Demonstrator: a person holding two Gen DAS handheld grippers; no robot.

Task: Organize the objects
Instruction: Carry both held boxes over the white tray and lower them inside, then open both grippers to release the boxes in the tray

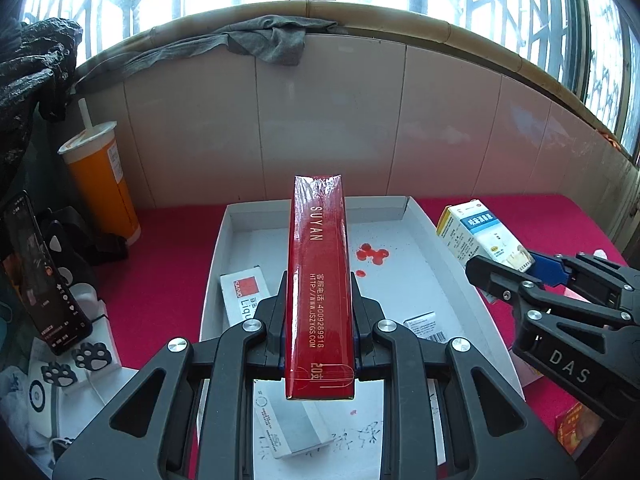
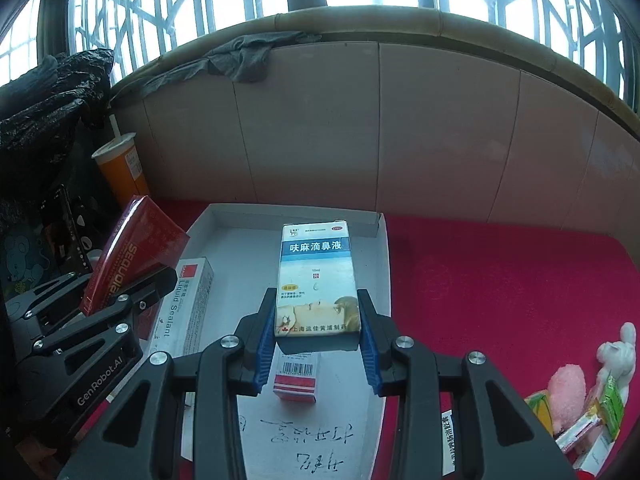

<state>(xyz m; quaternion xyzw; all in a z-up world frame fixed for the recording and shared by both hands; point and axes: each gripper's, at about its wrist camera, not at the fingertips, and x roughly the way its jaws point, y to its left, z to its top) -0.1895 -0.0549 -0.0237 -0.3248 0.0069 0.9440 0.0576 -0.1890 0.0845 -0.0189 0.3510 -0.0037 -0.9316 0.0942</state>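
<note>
Left wrist view only: red stains in the shallow white cardboard tray (image 1: 440, 240). Left gripper (image 1: 319, 300) clamps a glossy red cellophane-wrapped box (image 1: 319, 280) above it; right gripper (image 2: 318, 320) grips a blue-white medicine carton (image 2: 316, 280), also over the tray.

The left claw (image 1: 319, 316) is showing matte black plastic arms built as open triangular frames, with round silver screw heads shining at each pivot. A sliver of blue padding is peeking out along the inner faces of its fingers. Seen from the right wrist camera, its side is carrying white "GenRobot.AI" lettering and smaller silver screws along the linkage bars.

The right claw (image 2: 318, 330) is wearing the same black frames and silver pivot screws, and ribbed blue pads (image 2: 264, 344) are lining the inside of both fingers. From the left wrist camera, its body is displaying white "DAS" lettering, with blue showing at the fingertip.
</note>
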